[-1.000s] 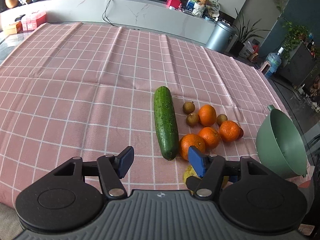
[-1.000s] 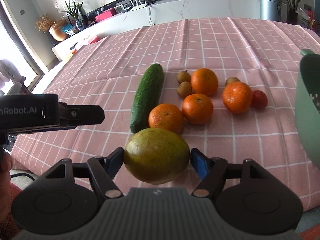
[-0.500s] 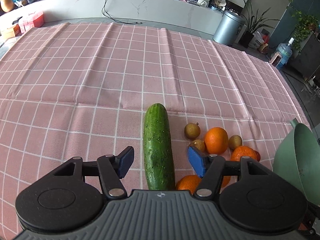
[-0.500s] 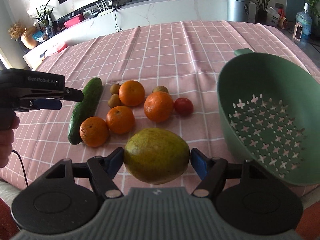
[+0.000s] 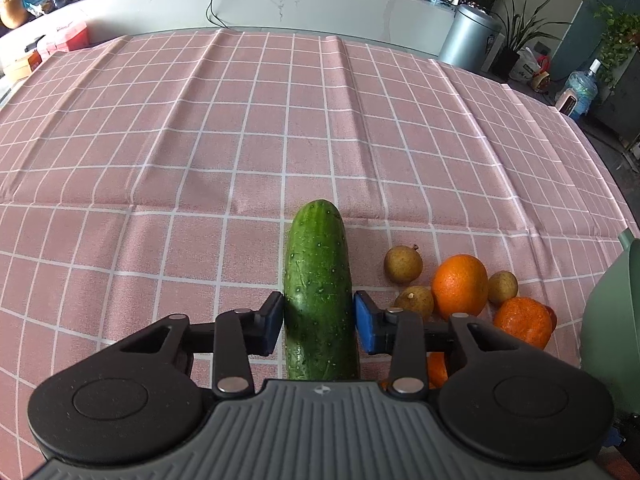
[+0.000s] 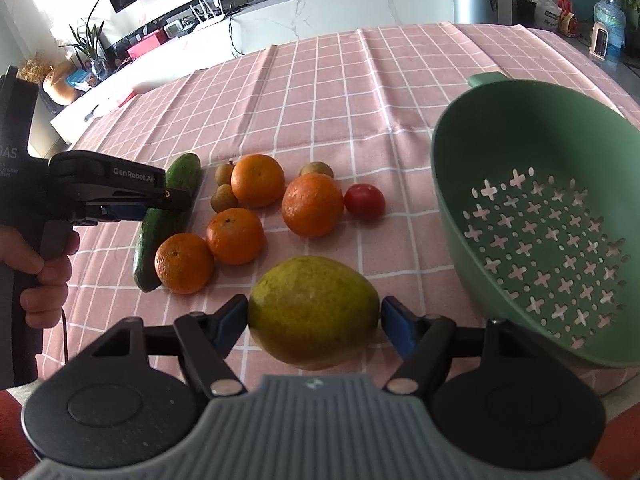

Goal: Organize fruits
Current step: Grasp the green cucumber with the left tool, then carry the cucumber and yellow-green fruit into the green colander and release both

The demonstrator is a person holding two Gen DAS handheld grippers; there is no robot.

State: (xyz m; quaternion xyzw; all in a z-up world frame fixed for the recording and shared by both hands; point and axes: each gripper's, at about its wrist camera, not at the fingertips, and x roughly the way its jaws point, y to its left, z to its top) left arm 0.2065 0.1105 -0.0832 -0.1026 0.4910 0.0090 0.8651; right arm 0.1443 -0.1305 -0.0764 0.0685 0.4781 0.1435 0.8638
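Observation:
My left gripper [image 5: 319, 322] has closed its blue pads on the middle of a green cucumber [image 5: 319, 280] that lies on the pink checked tablecloth. In the right wrist view the left gripper [image 6: 132, 200] sits over the cucumber [image 6: 160, 224]. My right gripper [image 6: 314, 318] is shut on a yellow-green mango [image 6: 314, 312] and holds it above the cloth, left of the green colander [image 6: 552, 216]. Several oranges [image 6: 312, 204], small brown fruits [image 6: 225, 198] and a red tomato [image 6: 365, 201] lie between cucumber and colander.
The tablecloth [image 5: 200, 140] covers the table to its far edge. A white counter [image 5: 280, 4], a metal bin [image 5: 468, 36] and plants stand beyond it. The colander's rim shows at the right edge of the left wrist view [image 5: 612, 320].
My left gripper moved forward over the cucumber and its jaws closed onto it. My right gripper swung right with the mango, bringing the colander closer in view.

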